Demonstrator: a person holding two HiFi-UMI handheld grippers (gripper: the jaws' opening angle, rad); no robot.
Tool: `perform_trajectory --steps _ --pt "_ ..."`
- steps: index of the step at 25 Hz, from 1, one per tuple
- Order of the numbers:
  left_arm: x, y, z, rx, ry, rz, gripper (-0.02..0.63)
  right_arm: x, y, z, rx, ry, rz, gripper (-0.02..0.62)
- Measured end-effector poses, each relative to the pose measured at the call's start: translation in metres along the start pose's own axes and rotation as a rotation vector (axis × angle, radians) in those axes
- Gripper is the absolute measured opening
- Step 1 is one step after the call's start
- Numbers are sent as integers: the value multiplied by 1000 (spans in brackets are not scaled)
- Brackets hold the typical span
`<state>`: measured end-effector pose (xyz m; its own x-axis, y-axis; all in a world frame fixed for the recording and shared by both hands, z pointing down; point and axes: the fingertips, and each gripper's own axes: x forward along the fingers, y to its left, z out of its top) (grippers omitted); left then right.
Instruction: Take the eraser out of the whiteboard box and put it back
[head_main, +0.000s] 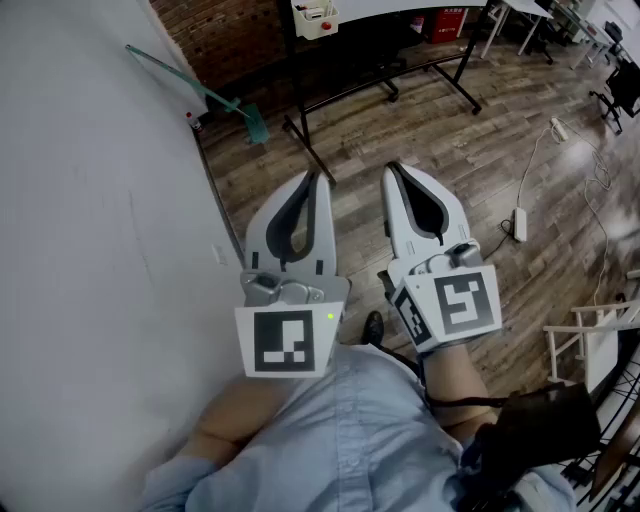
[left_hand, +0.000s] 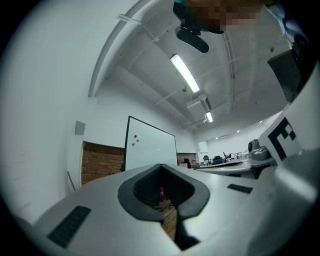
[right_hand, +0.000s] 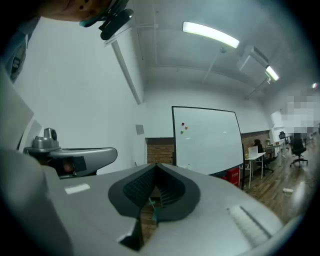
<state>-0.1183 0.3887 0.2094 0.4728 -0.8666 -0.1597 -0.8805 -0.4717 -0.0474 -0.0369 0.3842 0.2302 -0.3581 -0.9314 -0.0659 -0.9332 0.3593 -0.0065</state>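
The whiteboard stands on a wheeled frame across the room, also seen in the left gripper view. In the head view only its lower edge shows, with a small white box hanging there; I cannot make out the eraser. My left gripper and right gripper are held side by side at chest height, far short of the board. Both point toward it, jaws shut, with nothing between the pads. Each gripper appears at the edge of the other's view: the right gripper and the left gripper.
A white wall runs along the left, with a teal-handled broom leaning on it. The whiteboard stand's black legs spread over the wooden floor. A power strip and cable lie at right; a white rack stands nearer me.
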Motion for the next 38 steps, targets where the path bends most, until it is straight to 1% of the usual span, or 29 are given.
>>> perform_trajectory --steps 7,12,15,19,23,28,33,38 --pt "8 -14 -5 -12 7 2 5 -2 -14 -6 11 10 6 0" --pt "18 -26 -8 6 32 12 5 -6 -29 -6 40 2 21 0" --pt "28 -37 -6 26 31 17 5 -6 -43 -3 64 -17 41 2" --pt "40 -56 -6 39 22 27 5 -12 -63 -1 57 -22 62 2" --pt "48 -76 -8 43 18 51 5 -18 -81 -5 50 -10 103 2" --pt "57 -100 -14 50 48 61 5 -22 -100 -9 64 1 140 2" --pt "71 -99 -18 52 50 74 5 -14 -110 -12 74 3 153 2" --pt "90 -96 -31 38 68 65 5 3 -122 -19 67 20 147 2"
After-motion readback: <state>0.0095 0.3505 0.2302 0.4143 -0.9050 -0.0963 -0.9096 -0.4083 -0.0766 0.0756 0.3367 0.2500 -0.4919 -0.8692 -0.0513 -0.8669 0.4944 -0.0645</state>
